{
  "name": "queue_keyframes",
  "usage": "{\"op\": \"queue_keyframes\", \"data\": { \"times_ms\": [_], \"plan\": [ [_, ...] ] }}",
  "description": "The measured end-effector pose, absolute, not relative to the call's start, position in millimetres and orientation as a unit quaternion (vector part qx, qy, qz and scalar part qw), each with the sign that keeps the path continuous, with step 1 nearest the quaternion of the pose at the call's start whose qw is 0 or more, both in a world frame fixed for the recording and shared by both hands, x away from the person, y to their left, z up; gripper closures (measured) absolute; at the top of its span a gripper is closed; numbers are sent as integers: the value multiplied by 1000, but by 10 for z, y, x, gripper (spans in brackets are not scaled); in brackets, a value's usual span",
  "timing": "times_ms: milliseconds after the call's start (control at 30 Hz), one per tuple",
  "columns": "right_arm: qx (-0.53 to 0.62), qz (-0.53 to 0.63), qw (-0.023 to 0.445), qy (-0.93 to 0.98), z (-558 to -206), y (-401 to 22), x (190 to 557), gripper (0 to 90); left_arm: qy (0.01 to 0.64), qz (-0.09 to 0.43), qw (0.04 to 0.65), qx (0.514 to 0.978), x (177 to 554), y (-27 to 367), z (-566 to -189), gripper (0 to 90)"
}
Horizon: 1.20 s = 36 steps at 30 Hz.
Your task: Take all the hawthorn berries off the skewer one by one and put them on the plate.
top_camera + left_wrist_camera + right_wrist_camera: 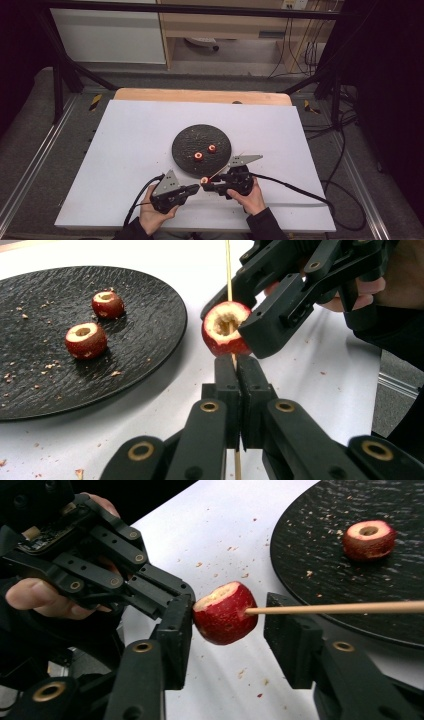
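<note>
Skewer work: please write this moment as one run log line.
left gripper: shut on skewer | right gripper: around fruit, not pressing | plate: two fruits

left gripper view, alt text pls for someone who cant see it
A red cored fruit sits threaded on a thin wooden skewer held in the shut left tongs, with the right tongs around the fruit. Two more cored fruits lie on a black plate at left.

fruit (pixel 223 614) on skewer (pixel 335 608), between right gripper (pixel 227 645) jaws, touching left jaw | left gripper (pixel 165 592) just left | plate (pixel 320 555) upper right
</note>
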State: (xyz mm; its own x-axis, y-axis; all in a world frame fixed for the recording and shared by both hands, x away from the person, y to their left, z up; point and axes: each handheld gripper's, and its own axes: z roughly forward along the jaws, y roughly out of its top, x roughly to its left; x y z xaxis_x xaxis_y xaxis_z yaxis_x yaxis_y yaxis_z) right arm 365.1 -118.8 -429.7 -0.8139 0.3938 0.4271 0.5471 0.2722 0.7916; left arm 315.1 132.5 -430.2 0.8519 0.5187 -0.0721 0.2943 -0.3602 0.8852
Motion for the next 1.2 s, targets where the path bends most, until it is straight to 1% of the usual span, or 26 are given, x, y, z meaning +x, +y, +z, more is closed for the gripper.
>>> {"op": "queue_keyframes", "data": {
  "times_ms": [67, 367, 967, 1200],
  "plan": [
    [-295, -525, 76, -794, -4294, -1191, 3652, 593, 249, 110, 509, 816, 3153, 1328, -4302, 882],
    [-300, -524, 71, -794, -4260, -1218, 3660, 596, 247, 112, 509, 817, 3149, 1341, -4296, 882],
    [-322, -529, 46, -784, -4140, -1358, 3728, 598, 244, 118, 509, 817, 3118, 1450, -4286, 882],
    [-333, -533, 34, -777, -4054, -1427, 3788, 600, 247, 121, 509, 816, 3096, 1553, -4287, 882]
  ]
}}
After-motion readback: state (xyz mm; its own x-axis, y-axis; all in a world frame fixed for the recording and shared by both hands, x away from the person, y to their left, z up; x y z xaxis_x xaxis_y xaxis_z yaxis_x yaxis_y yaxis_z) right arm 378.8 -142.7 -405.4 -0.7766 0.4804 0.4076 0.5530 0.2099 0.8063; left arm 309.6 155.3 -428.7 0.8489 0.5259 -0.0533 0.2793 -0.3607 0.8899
